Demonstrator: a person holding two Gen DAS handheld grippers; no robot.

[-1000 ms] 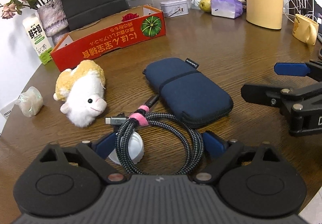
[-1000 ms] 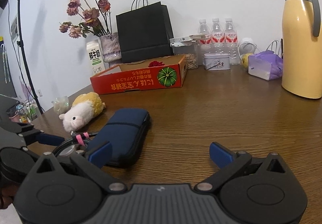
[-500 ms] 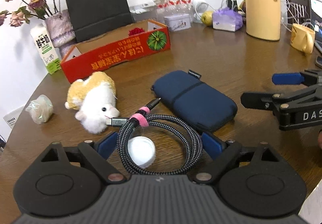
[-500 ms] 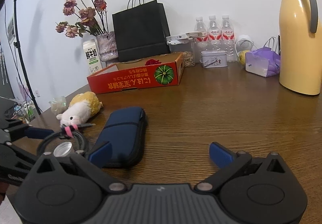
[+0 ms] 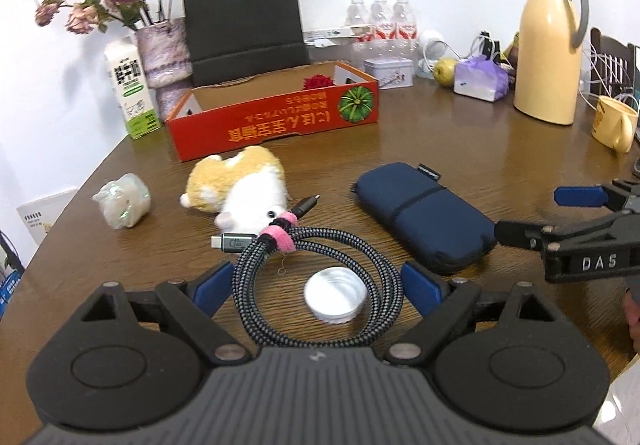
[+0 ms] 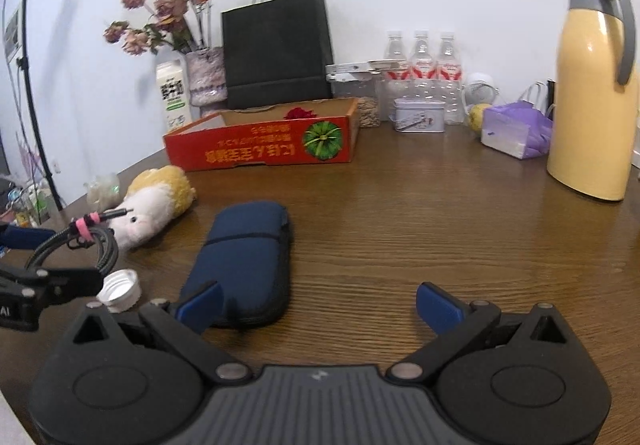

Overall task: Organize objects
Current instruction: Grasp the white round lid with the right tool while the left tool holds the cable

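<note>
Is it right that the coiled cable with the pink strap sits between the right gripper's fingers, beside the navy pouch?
Not quite: the coiled cable sits between the left gripper's fingers, as the left wrist view shows; the right gripper is empty.

Cable [image 5: 316, 277] black-and-white braided, pink strap [image 5: 280, 231]. Pouch [image 5: 424, 217] navy. Plush toy [image 5: 240, 185] white and tan. Cap [image 5: 335, 295] white. Box [image 5: 272, 121] red, green pumpkin print. Jug [image 5: 548, 41] pale yellow, grey handle. Tabletop [image 5: 440, 141] brown woodgrain.
</note>
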